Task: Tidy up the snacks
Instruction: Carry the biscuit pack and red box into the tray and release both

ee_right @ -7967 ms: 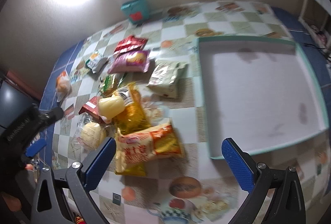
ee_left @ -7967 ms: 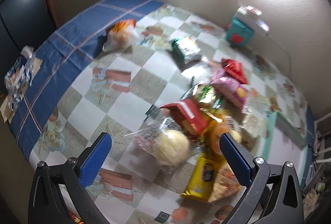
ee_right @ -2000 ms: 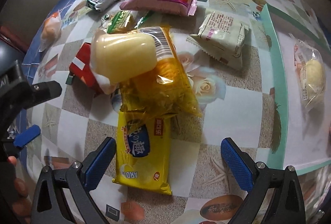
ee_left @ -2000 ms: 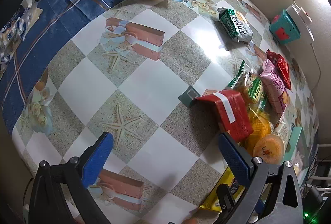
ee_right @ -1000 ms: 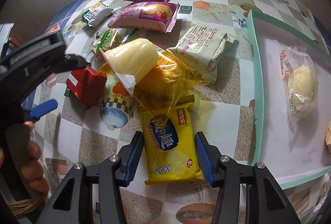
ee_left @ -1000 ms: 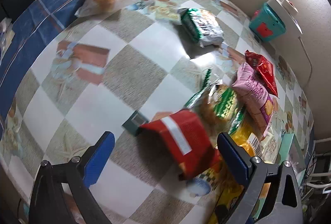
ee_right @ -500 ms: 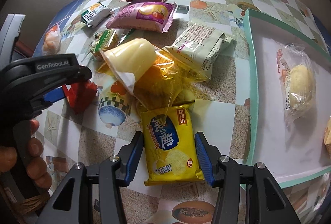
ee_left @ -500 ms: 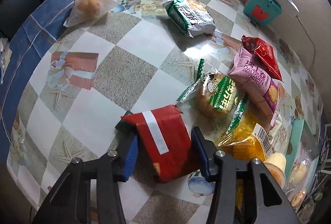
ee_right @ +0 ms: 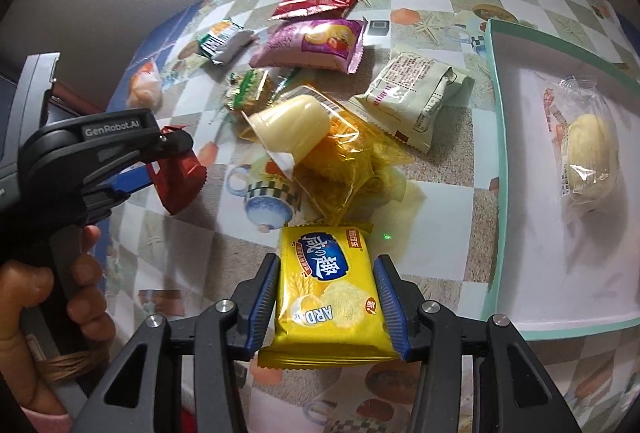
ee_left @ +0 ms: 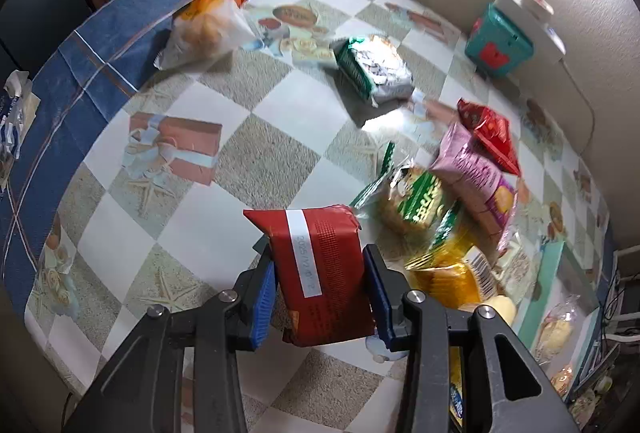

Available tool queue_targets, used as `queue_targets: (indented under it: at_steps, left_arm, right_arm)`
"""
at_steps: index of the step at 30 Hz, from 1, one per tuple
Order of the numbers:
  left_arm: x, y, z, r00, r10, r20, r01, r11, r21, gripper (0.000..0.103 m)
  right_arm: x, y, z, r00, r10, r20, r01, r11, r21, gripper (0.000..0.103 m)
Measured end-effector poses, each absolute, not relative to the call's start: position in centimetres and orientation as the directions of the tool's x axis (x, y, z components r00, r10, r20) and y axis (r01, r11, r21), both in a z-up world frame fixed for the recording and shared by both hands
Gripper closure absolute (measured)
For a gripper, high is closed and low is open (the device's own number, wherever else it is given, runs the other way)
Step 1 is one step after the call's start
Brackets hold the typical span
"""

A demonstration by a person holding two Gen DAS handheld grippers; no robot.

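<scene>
So we've got both tongs loaded. The right gripper (ee_right: 327, 307) is clenched on the yellow cracker pack (ee_right: 329, 289), long axis running straight out between the pads. The left gripper (ee_left: 319, 291) is closing on the red packet (ee_left: 322, 275), already pinched between its pads. The tray (ee_right: 498, 169) sits off to the right gripper's right, so that hand's nearer; the loose snack pile (ee_right: 320, 137) lies beyond.

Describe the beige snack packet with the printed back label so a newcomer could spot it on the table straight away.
Start at the teal-rimmed tray on the right of the checkered tablecloth. Just left of its rim lies the beige packet, beyond the crumpled yellow wrapper. It is the only pale, dull packet there, showing small black print rather than bright artwork.
</scene>
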State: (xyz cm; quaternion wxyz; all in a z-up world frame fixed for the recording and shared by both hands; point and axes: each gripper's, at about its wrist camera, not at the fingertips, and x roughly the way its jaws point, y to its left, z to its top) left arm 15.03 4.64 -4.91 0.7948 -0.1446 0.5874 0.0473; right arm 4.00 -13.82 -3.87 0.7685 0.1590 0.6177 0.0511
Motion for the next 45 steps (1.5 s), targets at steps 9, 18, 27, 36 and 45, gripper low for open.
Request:
queue_targets:
  at_steps: [9, 18, 27, 36, 45]
  left_arm:
    - [14.3, 5.2, -2.1, 0.368, -0.098, -0.925, -0.245, 0.949, -0.198, 0.06]
    - [13.1, 4.8, 1.3, 0.443, -0.108, -0.89, -0.209, 0.953, -0.219, 0.06]
    - [11.6, 1.1, 3.5, 0.486, -0.156, -0.86, -0.098, 0.968, -0.23, 0.06]
    - [9.4, -9.4, 2.2, 0.394, -0.258, -0.882, 0.159, 0.965, -0.211, 0.06]
    - [6.6, -19.9, -0.5, 0.288, -0.291, -0.912, 0.378, 0.91, -0.171, 0.06]
  right_arm:
    - [3.2, -14.6, -2.7, 0.249, 0.358, -0.9, 0.114, 0.912, 0.394, 0.052]
    - [2.4, -16.1, 1.8, 0.387, 0.334, -0.859, 0.117, 0.907, 0.405, 0.052]
    - [0.8, -23.4, 3.4, 0.487, 0.111, -0.867, 0.339, 0.89, 0.304, 0.052]
    - [-2.1, -34.8, 0.2, 0.38, -0.099, -0.92, 0.653, 0.733, 0.19, 0.052]
    - [-2.8, -37.8, -1.0, 0.387, -0.076, -0.919, 0.688, 0.687, 0.233, 0.052]
